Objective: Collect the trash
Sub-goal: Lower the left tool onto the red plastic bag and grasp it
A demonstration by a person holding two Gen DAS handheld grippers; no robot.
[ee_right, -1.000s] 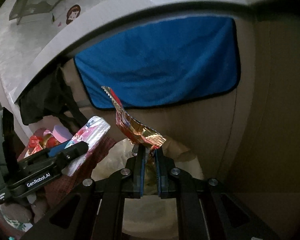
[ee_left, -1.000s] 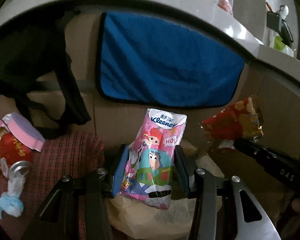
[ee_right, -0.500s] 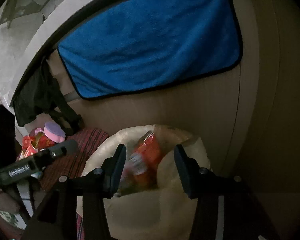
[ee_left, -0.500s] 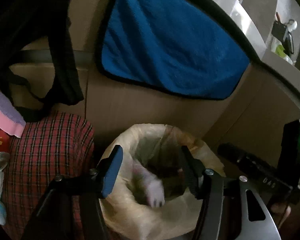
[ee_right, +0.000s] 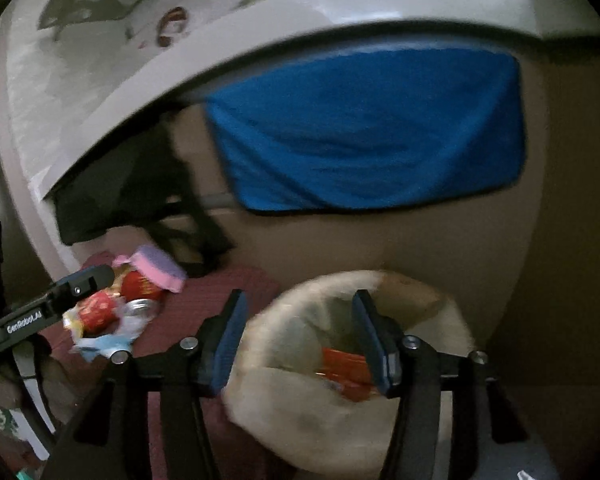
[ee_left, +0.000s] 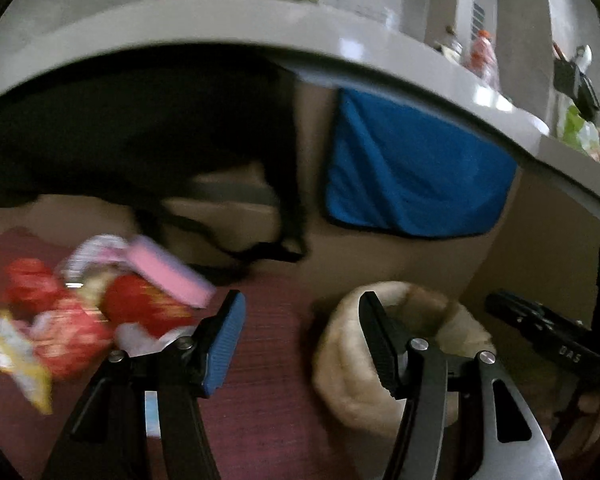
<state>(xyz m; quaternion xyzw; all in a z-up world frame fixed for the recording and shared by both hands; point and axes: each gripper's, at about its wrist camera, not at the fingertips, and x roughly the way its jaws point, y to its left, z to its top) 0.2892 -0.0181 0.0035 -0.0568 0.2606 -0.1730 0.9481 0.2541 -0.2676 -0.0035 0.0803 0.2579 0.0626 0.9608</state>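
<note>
A cream trash bag [ee_right: 300, 432] stands open on the floor, and a red wrapper [ee_right: 344, 368] lies inside it. My right gripper [ee_right: 299, 312] hovers over the bag's mouth with its jaws opening and nothing between the pads. My left gripper [ee_left: 300, 320] is open and empty above the red plaid cloth [ee_left: 268, 380], to the left of the bag [ee_left: 340, 380]. Further left, blurred, lies a pile of trash: a red can [ee_left: 140, 304], red wrappers [ee_left: 60, 340] and a pink and purple sponge [ee_left: 168, 272]. The right wrist view shows the same pile [ee_right: 100, 316].
A blue towel [ee_right: 364, 132] hangs on the cardboard-coloured wall behind the bag, under a white counter edge [ee_left: 260, 24]. A black bag with straps [ee_left: 140, 140] hangs to the left. The person's fingers [ee_left: 596, 420] show at the lower right.
The left gripper let the tissue pack fall into the bag, then swung left toward the pile. The right gripper opened and dropped the red and gold wrapper into the bag.
</note>
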